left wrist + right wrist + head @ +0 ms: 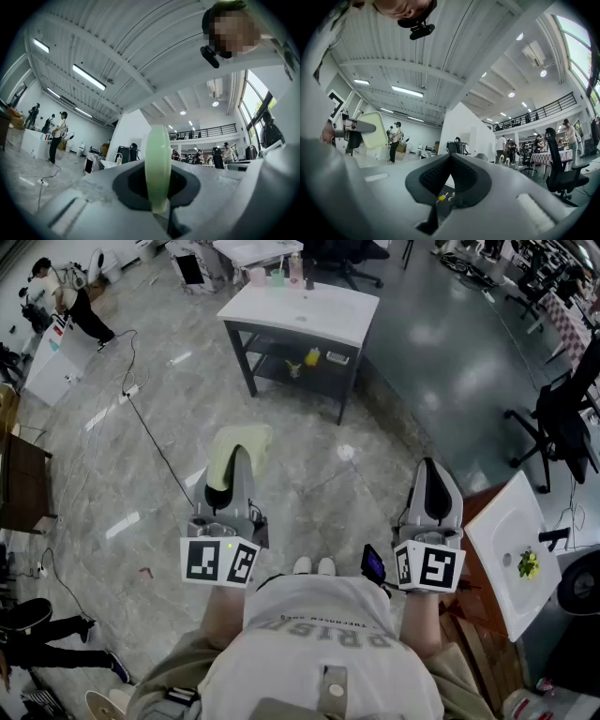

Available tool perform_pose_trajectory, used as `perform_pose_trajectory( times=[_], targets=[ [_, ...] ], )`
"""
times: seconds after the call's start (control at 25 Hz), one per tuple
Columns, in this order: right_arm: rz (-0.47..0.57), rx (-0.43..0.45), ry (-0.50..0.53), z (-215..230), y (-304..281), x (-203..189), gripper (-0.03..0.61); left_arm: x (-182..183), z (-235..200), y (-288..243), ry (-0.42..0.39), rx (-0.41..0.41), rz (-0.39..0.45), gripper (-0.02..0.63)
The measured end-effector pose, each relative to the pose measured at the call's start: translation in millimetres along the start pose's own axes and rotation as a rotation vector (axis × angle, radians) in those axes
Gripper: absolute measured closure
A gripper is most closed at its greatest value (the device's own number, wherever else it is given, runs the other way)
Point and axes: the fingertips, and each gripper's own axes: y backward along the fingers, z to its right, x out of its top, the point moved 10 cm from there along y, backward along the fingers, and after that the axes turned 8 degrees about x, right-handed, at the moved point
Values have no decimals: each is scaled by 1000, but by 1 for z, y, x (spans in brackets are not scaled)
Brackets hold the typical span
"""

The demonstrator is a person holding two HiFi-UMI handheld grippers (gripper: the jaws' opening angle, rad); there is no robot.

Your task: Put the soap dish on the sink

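Left tongs [228, 474] pinch the soap dish [246, 442], right tongs [433, 470] pressed together; shirt [323, 634] reads PRISM.

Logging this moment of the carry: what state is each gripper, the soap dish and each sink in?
Left gripper: shut on the soap dish.
Soap dish: pale green, clamped by one edge, carried in the air.
Right gripper: shut, empty.
Sink ahead: stands on a dark frame, no soap dish on it yet.
Sink at right: a yellow-green thing lies in its basin.
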Motion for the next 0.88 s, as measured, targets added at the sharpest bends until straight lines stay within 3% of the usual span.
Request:
perform_pose_trajectory(
  times=[0.88],
  targets=[
    [-24,25,-22,16,-10,-9,580,-5,8,-11,11,28,-13,595]
  ],
)
